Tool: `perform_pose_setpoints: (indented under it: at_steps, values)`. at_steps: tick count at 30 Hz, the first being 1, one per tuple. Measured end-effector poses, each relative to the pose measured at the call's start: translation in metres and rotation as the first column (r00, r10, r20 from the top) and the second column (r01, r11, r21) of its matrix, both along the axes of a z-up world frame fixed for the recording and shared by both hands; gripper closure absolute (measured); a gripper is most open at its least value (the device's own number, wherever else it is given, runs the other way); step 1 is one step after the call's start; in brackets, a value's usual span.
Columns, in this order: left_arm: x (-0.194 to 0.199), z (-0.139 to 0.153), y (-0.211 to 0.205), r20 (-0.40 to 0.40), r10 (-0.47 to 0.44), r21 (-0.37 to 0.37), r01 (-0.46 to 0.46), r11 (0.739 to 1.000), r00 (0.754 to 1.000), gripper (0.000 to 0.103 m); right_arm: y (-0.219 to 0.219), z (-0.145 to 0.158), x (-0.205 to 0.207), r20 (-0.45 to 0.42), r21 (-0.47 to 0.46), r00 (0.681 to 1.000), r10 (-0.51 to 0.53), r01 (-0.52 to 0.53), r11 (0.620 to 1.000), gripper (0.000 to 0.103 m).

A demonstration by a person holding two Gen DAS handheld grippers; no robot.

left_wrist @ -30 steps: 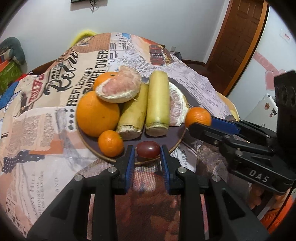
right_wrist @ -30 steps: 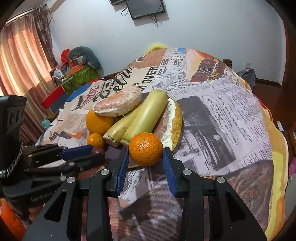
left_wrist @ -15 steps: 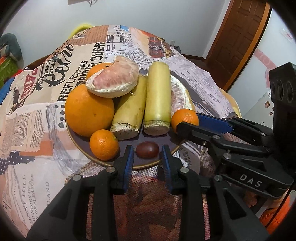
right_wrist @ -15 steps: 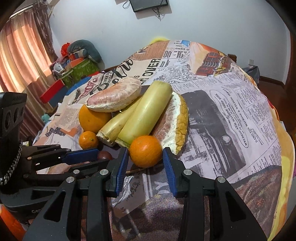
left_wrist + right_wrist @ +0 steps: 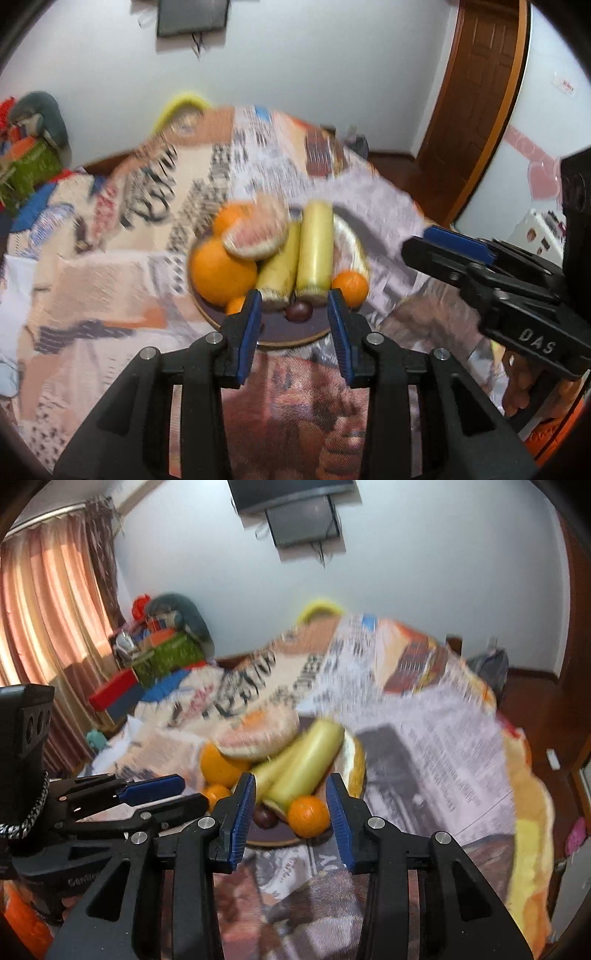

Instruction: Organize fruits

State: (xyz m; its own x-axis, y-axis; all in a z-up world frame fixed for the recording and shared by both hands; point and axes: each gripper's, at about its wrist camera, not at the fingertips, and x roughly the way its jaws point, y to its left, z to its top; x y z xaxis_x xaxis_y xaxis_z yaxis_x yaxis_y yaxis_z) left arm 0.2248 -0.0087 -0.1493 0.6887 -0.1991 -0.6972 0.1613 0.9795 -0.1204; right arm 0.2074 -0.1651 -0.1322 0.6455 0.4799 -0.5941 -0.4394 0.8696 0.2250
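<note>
All the fruit sits piled on 1 dark plate [image 5: 291, 334] near the table's front edge, w/ the newspaper-print cloth [image 5: 110, 266] under it, so organizing looks basically done: big orange [image 5: 221, 271] at the left, pomelo segment [image 5: 256, 236] resting on top of it, 2 pale yellow-green stalks [image 5: 314, 254] side by side down the middle, a 2nd pomelo piece [image 5: 354, 764] tucked along the right rim. Small stuff fills the front gaps: 1 mandarin [image 5: 308, 816] at the right front, another small mandarin [image 5: 217, 794] at the left front, and the dark grape-like fruit [image 5: 298, 311] just in front of the stalk ends. Left gripper [image 5: 293, 326] hangs above and short of the plate, fingers spread wide, nothing between the pads, touching nothing. Right gripper [image 5: 291, 821] likewise: fingers wide apart, empty, the mandarin framed between them in view but lying apart on the plate, not pinched. Both views are smeared, so finer contact btwn fruits can't be told. My read: both tools are clear of the pile, no grasp in hand.
</note>
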Motion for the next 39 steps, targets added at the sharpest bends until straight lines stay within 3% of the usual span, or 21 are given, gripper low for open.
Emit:
perform_pose_setpoints:
  at_steps: [4,9,17,20,25,39]
  values:
    - [-0.03,0.047,0.008,0.121,0.028,-0.013,-0.027,1.0,0.992,0.067,-0.007,0.043,-0.027,0.114,0.027,0.993,-0.016,0.014,1.0,0.067]
    - [-0.077,0.099,0.012,0.271,0.043,-0.025,-0.038,0.999,0.962,0.064,-0.011,0.092,-0.07,0.252,0.063,0.967,-0.035,0.02,0.998,0.063]
    - [-0.148,0.148,0.01,0.461,0.052,-0.019,-0.048,0.999,0.886,0.032,-0.015,0.128,-0.12,0.382,0.114,0.92,-0.083,0.042,0.993,0.037]
    - [-0.163,0.155,0.009,0.491,0.064,-0.018,-0.063,0.998,0.869,0.017,-0.015,0.132,-0.131,0.42,0.117,0.9,-0.115,0.072,0.991,0.023]
    - [-0.174,0.159,0.011,0.51,0.081,-0.035,-0.073,0.997,0.856,0.008,-0.015,0.133,-0.137,0.445,0.131,0.881,-0.162,0.115,0.985,0.0]
    - [-0.178,0.156,0.012,0.51,0.08,-0.021,-0.081,0.997,0.857,0.004,-0.014,0.131,-0.146,0.455,0.128,0.873,-0.177,0.132,0.983,0.0]
